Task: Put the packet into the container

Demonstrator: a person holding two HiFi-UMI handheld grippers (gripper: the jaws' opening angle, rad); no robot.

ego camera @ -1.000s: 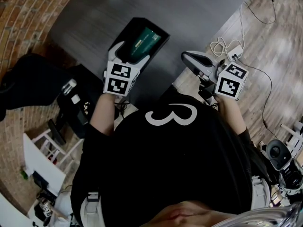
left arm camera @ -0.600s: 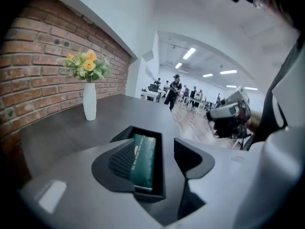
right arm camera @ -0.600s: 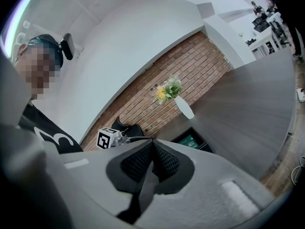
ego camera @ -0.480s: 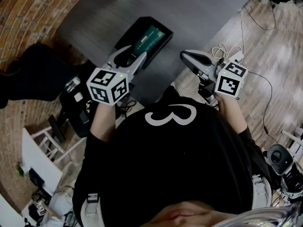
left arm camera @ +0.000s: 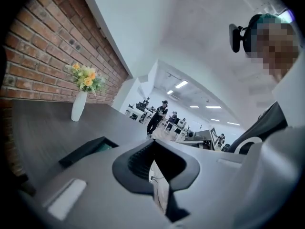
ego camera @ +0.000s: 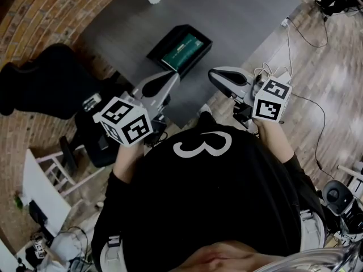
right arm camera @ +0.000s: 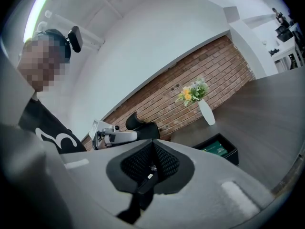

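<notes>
A black container (ego camera: pixel 159 47) lies on the dark grey table, with the green packet (ego camera: pixel 184 48) flat inside it. My left gripper (ego camera: pixel 172 75) hovers near the table's front edge, short of the container, its jaws shut and empty. Level with it on the right, my right gripper (ego camera: pixel 214 76) is also shut with nothing in it. The left gripper view has the closed jaws of the left gripper (left arm camera: pixel 153 146) with the container (left arm camera: pixel 85 151) off to the left. In the right gripper view the right gripper (right arm camera: pixel 152 146) is closed, and the container (right arm camera: pixel 228 155) with the packet (right arm camera: pixel 215 149) sits beyond.
A white vase with flowers (left arm camera: pixel 78 104) stands at the table's far end by the brick wall. A black chair (ego camera: pixel 42 89) is at the left. White cables and an adapter (ego camera: pixel 271 69) lie on the wooden floor at the right. Clutter sits low at the left.
The left gripper has drawn back from the container toward the person and its jaws have gone from open to shut. The packet stays in the container. The right gripper has barely moved.
</notes>
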